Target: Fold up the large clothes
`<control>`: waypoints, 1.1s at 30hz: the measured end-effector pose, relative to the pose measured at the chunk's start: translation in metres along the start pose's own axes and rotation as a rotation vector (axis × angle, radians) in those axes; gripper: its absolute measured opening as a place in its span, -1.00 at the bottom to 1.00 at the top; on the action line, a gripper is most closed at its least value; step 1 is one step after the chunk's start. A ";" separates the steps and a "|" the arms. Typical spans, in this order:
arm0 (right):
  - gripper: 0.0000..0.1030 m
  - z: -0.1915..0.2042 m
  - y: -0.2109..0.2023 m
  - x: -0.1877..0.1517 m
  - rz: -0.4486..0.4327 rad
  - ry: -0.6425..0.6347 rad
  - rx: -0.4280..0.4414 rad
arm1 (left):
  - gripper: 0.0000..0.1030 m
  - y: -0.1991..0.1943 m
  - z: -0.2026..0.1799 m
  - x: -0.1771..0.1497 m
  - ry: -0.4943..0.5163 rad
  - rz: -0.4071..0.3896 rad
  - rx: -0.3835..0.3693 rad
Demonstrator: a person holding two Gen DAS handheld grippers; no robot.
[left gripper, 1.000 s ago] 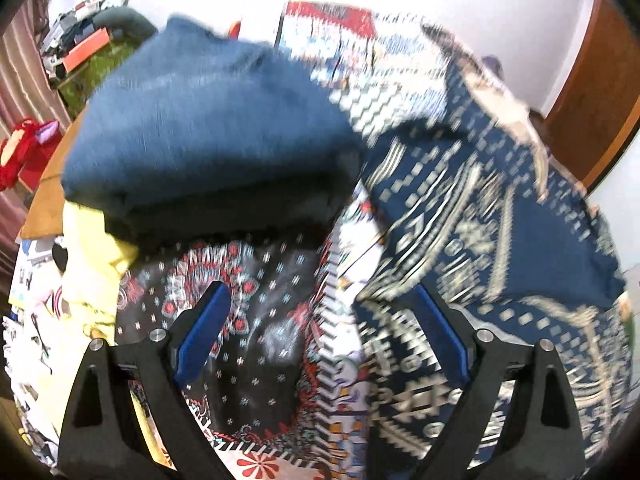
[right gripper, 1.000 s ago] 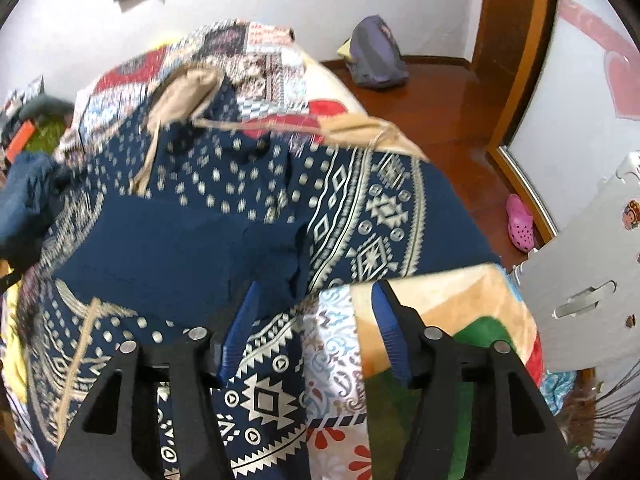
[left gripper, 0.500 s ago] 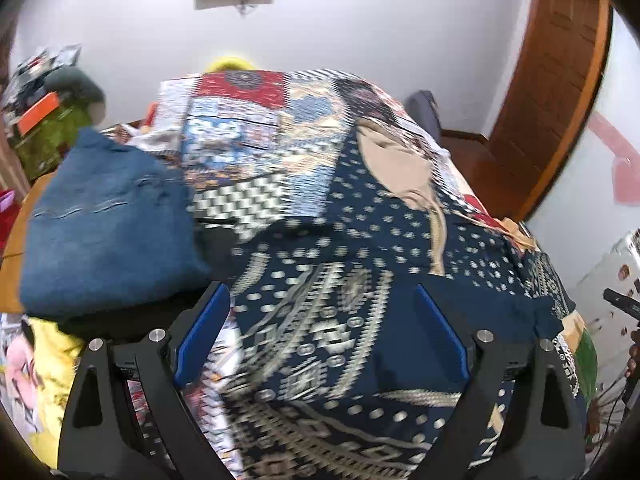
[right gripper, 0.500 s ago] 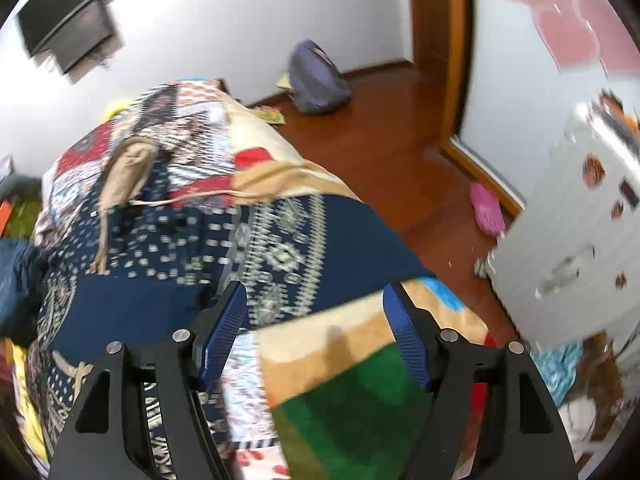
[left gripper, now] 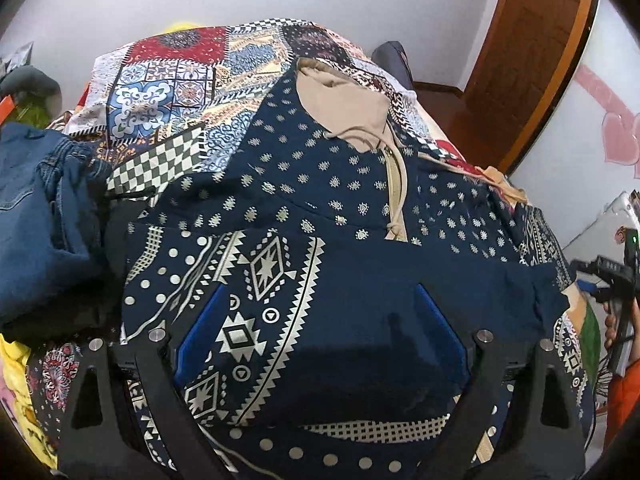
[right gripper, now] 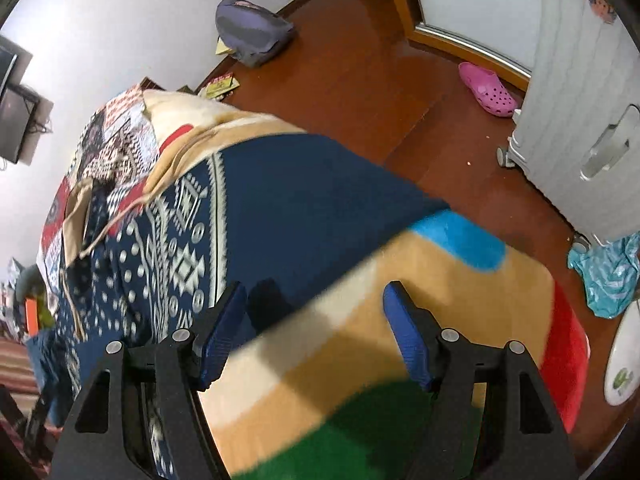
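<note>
A navy hoodie [left gripper: 344, 216] with white geometric print and a tan hood [left gripper: 340, 100] lies spread on the bed. My left gripper [left gripper: 320, 324] is open and empty, just above the hoodie's lower front. My right gripper [right gripper: 316, 332] is open and empty, over the bed's right edge where the hoodie's navy sleeve [right gripper: 304, 208] meets a tan, green and red blanket [right gripper: 400, 352]. The right gripper also shows at the far right of the left wrist view [left gripper: 612, 276].
Folded blue jeans [left gripper: 36, 216] sit in a pile at the bed's left. A patchwork bedspread [left gripper: 192, 80] covers the bed. On the wooden floor are a purple bag [right gripper: 252, 32], a pink clog [right gripper: 486, 90] and a white cabinet [right gripper: 588, 92].
My left gripper swung from the jeans pile rightward to over the hoodie's front. My right gripper moved right and turned toward the bed's edge and floor. Both stayed open.
</note>
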State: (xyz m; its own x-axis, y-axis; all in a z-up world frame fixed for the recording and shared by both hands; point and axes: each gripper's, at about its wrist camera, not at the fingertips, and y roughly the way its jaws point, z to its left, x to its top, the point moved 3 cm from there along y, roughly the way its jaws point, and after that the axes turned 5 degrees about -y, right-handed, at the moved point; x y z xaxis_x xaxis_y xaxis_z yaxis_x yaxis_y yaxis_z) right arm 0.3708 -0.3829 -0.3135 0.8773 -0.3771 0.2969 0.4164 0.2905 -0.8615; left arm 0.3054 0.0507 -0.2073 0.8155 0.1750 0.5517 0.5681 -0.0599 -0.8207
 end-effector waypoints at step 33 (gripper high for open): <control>-0.84 0.171 -0.150 0.007 -0.429 -0.435 0.059 | 0.80 -0.059 0.023 -0.019 -0.018 -0.091 0.012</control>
State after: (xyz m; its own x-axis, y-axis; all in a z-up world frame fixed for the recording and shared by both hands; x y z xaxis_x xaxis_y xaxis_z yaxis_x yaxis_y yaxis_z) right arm 0.3556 -0.2788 -0.1114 0.6402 -0.0808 0.7640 0.7557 0.2449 -0.6073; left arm 0.2540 0.0736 -0.1723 0.7583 0.1966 0.6216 0.6385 -0.0311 -0.7690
